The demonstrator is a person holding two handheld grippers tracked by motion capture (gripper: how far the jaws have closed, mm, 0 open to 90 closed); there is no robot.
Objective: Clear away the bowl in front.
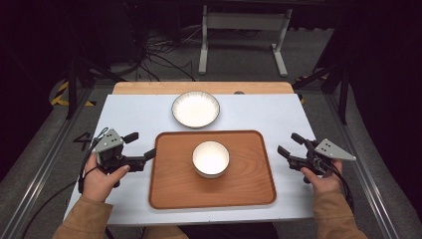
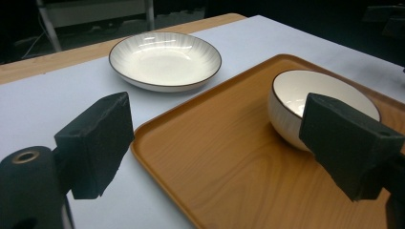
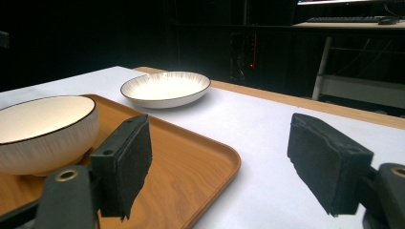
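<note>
The far edge of the table ended in a bare wooden strip; the room beyond was too dark to make out. In the right gripper view the bowl was cut off at the picture's left border, and in the left gripper view one jaw covered part of its near wall.

The left gripper lay level at the tray's left edge, jaws spread wide with nothing between them, one over the tray's rim, the other over the table. The right gripper sat level off the tray's right edge, also spread and empty. Both pointed inward.

The bowl stood upright at the tray's centre. The plate rested on the table near its far edge, just beyond the tray.
</note>
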